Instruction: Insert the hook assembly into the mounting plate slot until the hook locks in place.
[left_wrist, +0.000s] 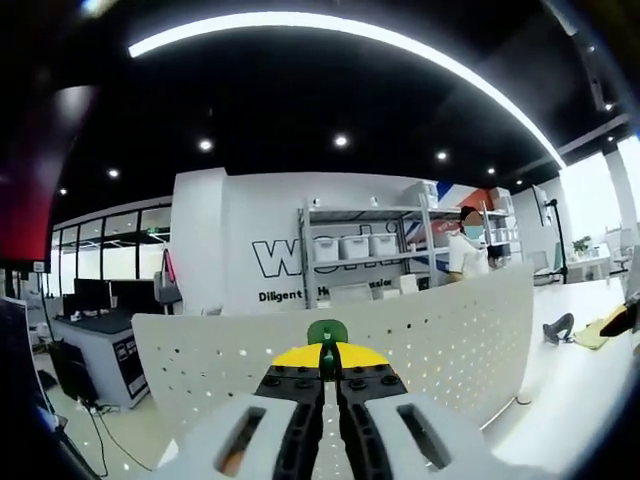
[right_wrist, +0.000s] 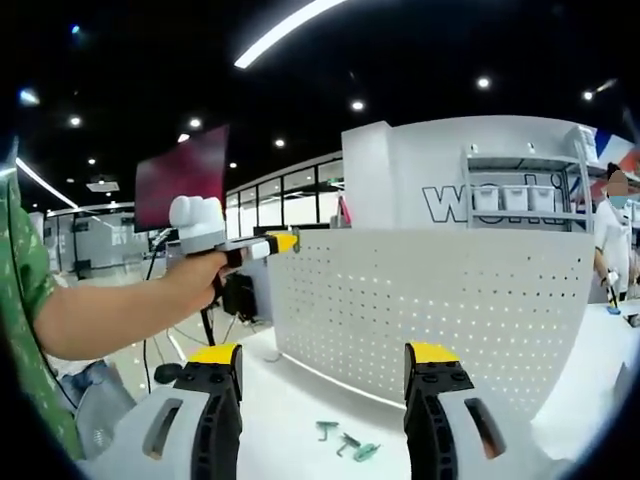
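The left gripper (left_wrist: 322, 372) is clamped on a small green plastic hook (left_wrist: 326, 333), just before the white perforated mounting plate (right_wrist: 430, 300). Line its tab squarely with one slot, then press steadily. The right gripper (right_wrist: 322, 365) hangs released.

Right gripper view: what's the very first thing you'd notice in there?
The big white board full of little holes, standing upright on the white table. At its left edge, the left gripper, held in a person's hand, brings its shut yellow tips up against the board. On the table lie small green hooks, between the right gripper's wide-open jaws.
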